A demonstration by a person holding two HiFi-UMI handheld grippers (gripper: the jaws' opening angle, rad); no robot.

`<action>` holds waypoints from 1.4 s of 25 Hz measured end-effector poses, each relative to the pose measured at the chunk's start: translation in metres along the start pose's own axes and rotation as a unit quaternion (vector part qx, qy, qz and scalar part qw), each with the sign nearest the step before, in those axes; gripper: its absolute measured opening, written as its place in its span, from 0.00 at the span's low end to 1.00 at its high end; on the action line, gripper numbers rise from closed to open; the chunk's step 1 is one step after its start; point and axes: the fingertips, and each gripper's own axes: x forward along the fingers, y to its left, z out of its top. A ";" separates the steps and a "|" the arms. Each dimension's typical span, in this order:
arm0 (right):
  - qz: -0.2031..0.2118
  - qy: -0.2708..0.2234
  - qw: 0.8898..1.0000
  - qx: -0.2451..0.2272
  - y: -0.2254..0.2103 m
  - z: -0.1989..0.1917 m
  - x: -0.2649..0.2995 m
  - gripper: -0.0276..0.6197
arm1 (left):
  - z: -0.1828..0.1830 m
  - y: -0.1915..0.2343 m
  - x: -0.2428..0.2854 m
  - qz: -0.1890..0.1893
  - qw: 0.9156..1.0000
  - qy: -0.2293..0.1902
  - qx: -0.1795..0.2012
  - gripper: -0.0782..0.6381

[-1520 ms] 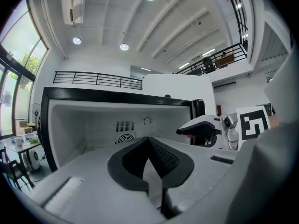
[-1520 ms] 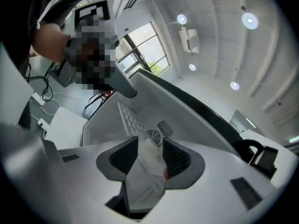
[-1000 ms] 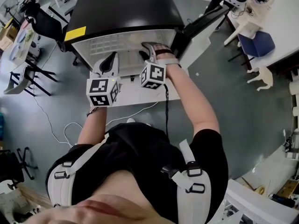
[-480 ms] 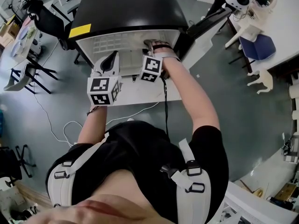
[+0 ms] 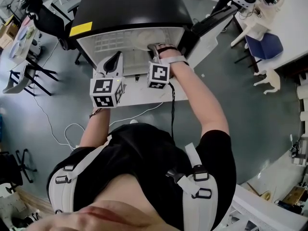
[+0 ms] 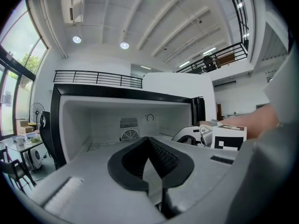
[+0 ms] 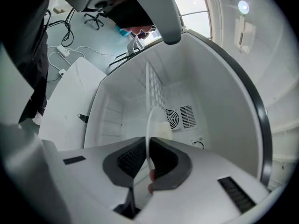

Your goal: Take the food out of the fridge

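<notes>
A small black-topped fridge (image 5: 130, 6) stands open, its white inside (image 6: 93, 120) facing me. My right gripper (image 5: 153, 48) reaches into it, and its jaws are closing on the rim of a white plate (image 7: 149, 122), which stands edge-on between the pads. A pale piece of food (image 7: 163, 130) lies on that plate. From the head view the plate (image 5: 144, 37) shows only as a pale patch. My left gripper (image 5: 111, 62) hovers shut and empty in front of the opening. In its own view the left gripper (image 6: 150, 149) faces the fridge, with the right gripper (image 6: 194, 135) to its right.
The fridge door (image 5: 211, 20) hangs open on the right. A white flat surface (image 5: 139, 94) lies below both grippers in front of the fridge. A fan grille (image 6: 129, 135) sits on the back wall. Cables (image 5: 62, 136) trail on the floor; chairs and tables stand around.
The right gripper's marker cube has rolled and shifted slightly at the fridge mouth. The left gripper has not moved.
</notes>
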 end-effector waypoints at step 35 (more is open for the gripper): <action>-0.069 -0.104 0.989 -0.075 0.027 0.005 -0.142 0.07 | -0.030 -0.017 0.012 -0.030 0.999 0.019 -0.011 0.11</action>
